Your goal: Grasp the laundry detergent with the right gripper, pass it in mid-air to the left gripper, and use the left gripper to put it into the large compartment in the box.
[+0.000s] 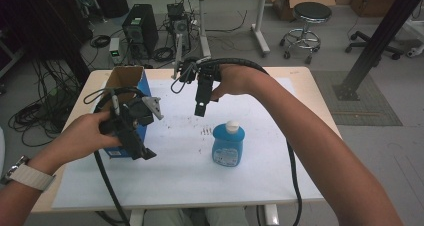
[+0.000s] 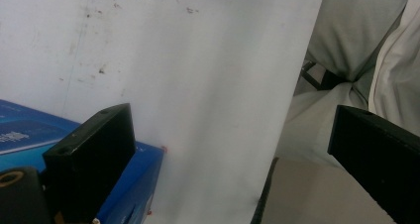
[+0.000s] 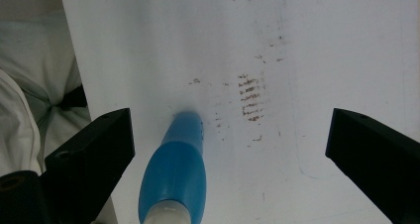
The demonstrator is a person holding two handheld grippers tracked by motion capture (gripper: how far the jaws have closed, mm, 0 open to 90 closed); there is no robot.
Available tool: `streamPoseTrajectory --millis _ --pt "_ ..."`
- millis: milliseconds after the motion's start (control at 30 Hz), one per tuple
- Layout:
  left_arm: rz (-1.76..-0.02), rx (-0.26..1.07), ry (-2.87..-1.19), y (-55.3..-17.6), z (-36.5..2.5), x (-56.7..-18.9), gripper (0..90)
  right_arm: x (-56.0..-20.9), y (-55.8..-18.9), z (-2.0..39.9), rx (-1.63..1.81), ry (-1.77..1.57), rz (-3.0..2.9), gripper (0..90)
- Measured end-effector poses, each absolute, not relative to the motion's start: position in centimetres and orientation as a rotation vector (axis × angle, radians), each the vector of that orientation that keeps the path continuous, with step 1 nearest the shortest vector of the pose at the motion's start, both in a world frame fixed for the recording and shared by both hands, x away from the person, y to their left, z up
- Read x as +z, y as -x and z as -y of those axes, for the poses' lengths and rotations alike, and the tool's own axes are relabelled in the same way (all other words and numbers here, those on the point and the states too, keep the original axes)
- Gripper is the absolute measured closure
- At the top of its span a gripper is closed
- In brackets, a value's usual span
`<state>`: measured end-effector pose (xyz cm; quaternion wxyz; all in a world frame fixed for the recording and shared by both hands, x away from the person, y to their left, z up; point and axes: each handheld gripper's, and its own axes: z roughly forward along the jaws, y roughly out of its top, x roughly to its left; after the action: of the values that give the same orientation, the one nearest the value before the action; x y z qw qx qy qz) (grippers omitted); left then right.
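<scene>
A blue bottle (image 1: 228,146) with a white cap stands on the white paper, right of centre. In the right gripper view the blue bottle (image 3: 174,177) sits low between the jaws, seen from above and untouched. My right gripper (image 1: 200,109) hangs above the paper just behind the bottle, pointing down; its jaws (image 3: 230,117) are open with nothing gripped. My left gripper (image 1: 142,154) is held at the front corner of an open blue cardboard box (image 1: 126,81). Its jaws (image 2: 230,120) stand open over bare paper, with the blue box (image 2: 29,135) beside the left jaw.
White paper (image 1: 180,171) with brown smudges (image 3: 250,97) covers the wooden table (image 1: 320,106). The table's front edge and the person's light clothing (image 2: 356,40) lie close to the left gripper. Cables trail from both grippers. A stool (image 1: 309,16), a desk and computers stand on the floor behind.
</scene>
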<state>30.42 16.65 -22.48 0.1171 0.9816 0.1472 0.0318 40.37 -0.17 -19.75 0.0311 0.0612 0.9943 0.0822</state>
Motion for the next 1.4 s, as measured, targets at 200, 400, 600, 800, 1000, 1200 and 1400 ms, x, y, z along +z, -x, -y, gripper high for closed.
streamPoseTrajectory --millis 200,400,600,800,1000,1200,1400 --pt "-0.439 0.091 -2.871 -30.4 -16.6 -22.5 4.9 -19.4 -40.3 0.5 0.265 -0.198 -3.060 4.6" --pt "-0.448 0.088 -2.871 -30.5 -16.6 -22.5 4.9 -18.7 -40.1 1.5 0.282 -0.222 -3.052 4.6" --pt "-0.451 0.090 -2.868 -30.6 -16.5 -22.5 4.8 -18.2 -39.7 2.5 0.289 -0.248 -3.050 4.6" --pt "-0.455 0.101 -2.867 -30.7 -16.3 -22.5 4.8 -17.6 -39.2 3.4 0.297 -0.269 -3.056 4.6" --pt "-0.455 0.093 -2.870 -30.6 -16.2 -22.4 4.9 -17.1 -38.7 4.7 0.320 -0.293 -3.048 4.3" --pt "-0.467 0.089 -2.863 -30.6 -16.2 -22.4 4.8 -16.7 -38.3 6.4 0.341 -0.327 -3.042 4.1" --pt "-0.478 0.091 -2.855 -30.7 -16.5 -22.3 4.8 -17.0 -37.8 7.8 0.341 -0.348 -3.041 4.2"
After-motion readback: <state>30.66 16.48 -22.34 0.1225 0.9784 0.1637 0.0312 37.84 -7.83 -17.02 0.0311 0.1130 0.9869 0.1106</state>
